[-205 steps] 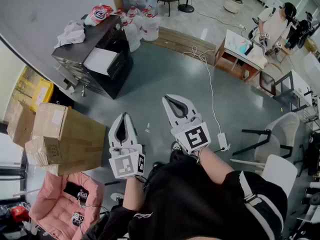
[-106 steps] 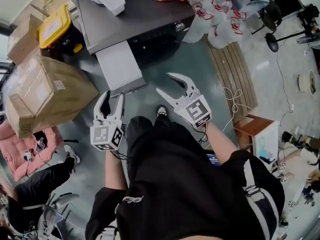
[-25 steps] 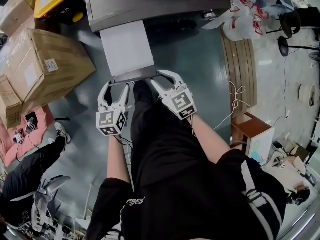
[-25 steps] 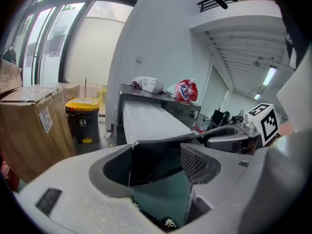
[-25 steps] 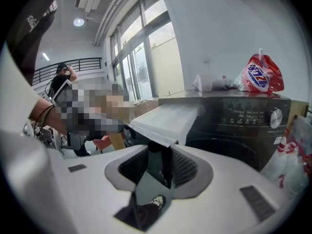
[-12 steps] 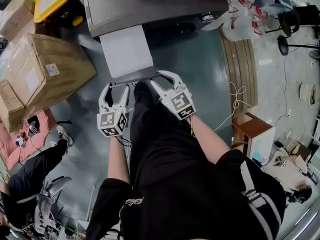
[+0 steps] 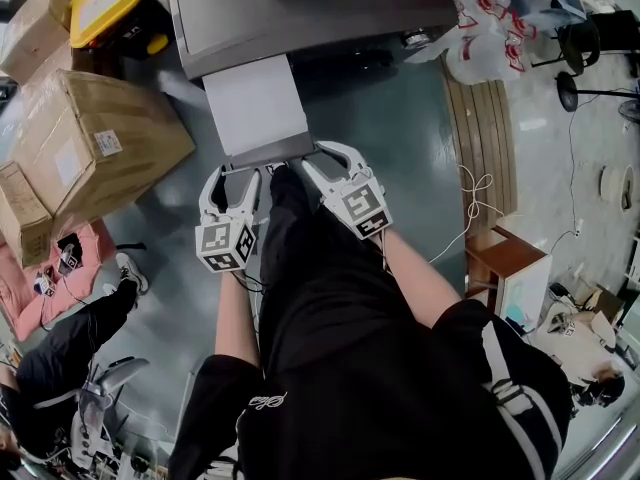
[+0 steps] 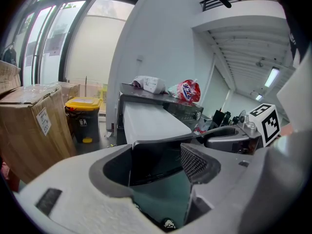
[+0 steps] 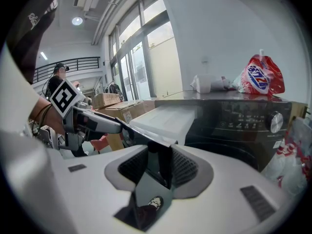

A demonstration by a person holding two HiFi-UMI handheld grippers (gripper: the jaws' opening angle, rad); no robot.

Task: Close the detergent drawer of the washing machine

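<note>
Both now at drawer front point(image 7: 268, 155), well short of it seconds ago. Left hand-held gripper point(image 7: 232, 178) spread around corner; right hand-held gripper point(image 7: 335, 158) pinching edge. Detergent drawer point(image 7: 255, 103) still out of washing machine point(image 7: 320, 8); push looks next.

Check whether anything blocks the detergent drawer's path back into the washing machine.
Nothing visible does. The white drawer sticks straight out of the washing machine, its top bare. The left gripper brackets its dark front panel with jaws apart; the right gripper is clamped on that panel's corner.

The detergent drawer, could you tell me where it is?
Head view, upper centre-left: detergent drawer juts from the washing machine, left gripper and right gripper at its near end.
</note>
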